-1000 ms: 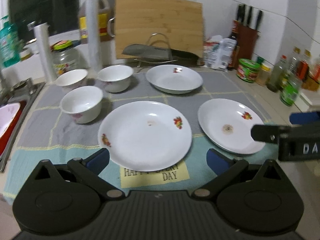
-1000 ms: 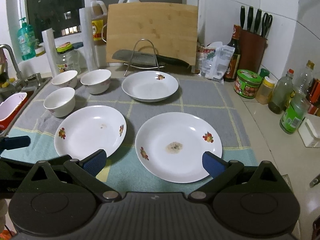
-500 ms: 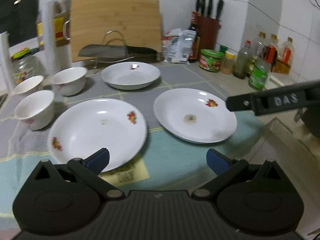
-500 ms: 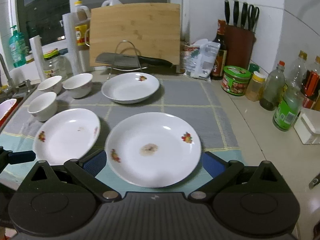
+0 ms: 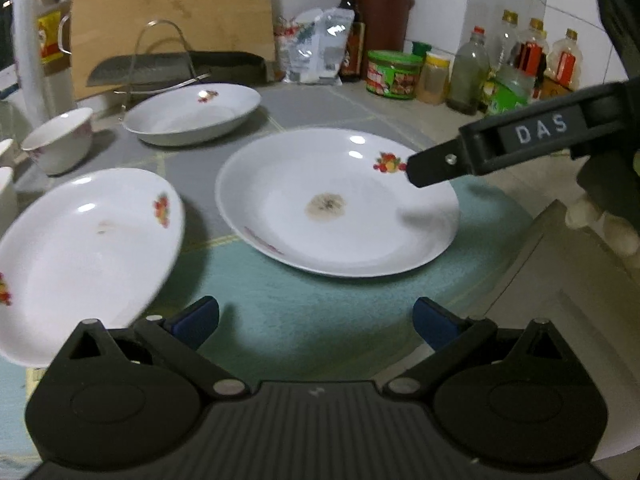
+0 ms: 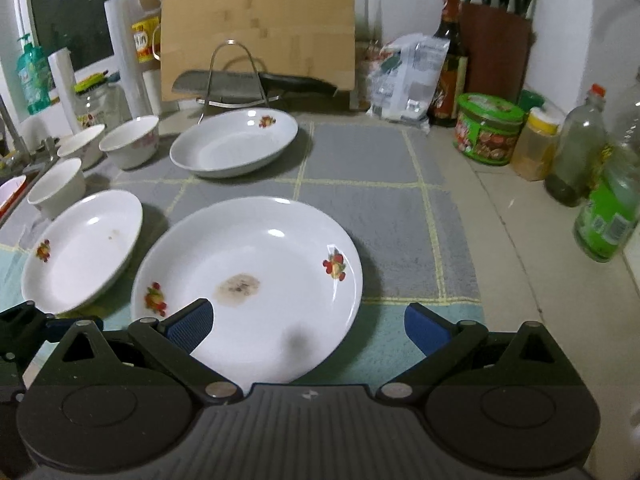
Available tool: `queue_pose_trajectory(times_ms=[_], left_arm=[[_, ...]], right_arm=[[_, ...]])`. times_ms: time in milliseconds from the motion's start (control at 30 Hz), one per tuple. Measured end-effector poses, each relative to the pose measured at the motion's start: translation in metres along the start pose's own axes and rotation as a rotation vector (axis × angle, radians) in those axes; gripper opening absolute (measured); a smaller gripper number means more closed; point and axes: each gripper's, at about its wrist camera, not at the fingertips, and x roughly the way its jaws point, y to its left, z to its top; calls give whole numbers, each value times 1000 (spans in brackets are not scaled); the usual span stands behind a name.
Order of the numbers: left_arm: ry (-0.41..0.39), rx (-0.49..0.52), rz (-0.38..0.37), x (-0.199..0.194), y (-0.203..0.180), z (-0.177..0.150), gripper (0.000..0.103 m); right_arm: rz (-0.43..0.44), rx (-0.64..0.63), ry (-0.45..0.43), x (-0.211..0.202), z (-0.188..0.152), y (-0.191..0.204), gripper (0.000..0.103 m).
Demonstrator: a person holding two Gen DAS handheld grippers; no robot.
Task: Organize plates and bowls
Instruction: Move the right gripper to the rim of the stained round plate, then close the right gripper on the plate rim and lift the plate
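contents by count: three plates (image 6: 246, 276) (image 6: 82, 250) (image 6: 234, 142), three bowls (image 6: 130, 146) (image 6: 58, 186) (image 6: 82, 150), one cutting board (image 6: 260, 20), one cleaver (image 6: 224, 82), one knife block (image 6: 496, 48), two claws (image 6: 308, 326) (image 5: 316, 322).

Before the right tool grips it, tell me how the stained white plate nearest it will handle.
The stained white plate with fruit decals looks glazed and glossy, so probably slippery between the right tool pads. It looks like ceramic: likely rigid, breakable if dropped. Its shallow sloped rim on the soft checked mat may tilt when pinched.
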Motion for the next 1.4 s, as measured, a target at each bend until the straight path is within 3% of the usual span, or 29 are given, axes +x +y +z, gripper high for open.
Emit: queue_pose_trajectory(times_ms=[433,933,1400], left_arm=[[-1,15,70,27,-11,9,103],[-1,5,85,30,-11,10,103],[1,68,50,32,-11,14,103]], right_arm=[[126,-66,123,59,4,-21,103],[211,-163,143,89,36,-25,103],[380,-285,164,105,55,-24,103]])
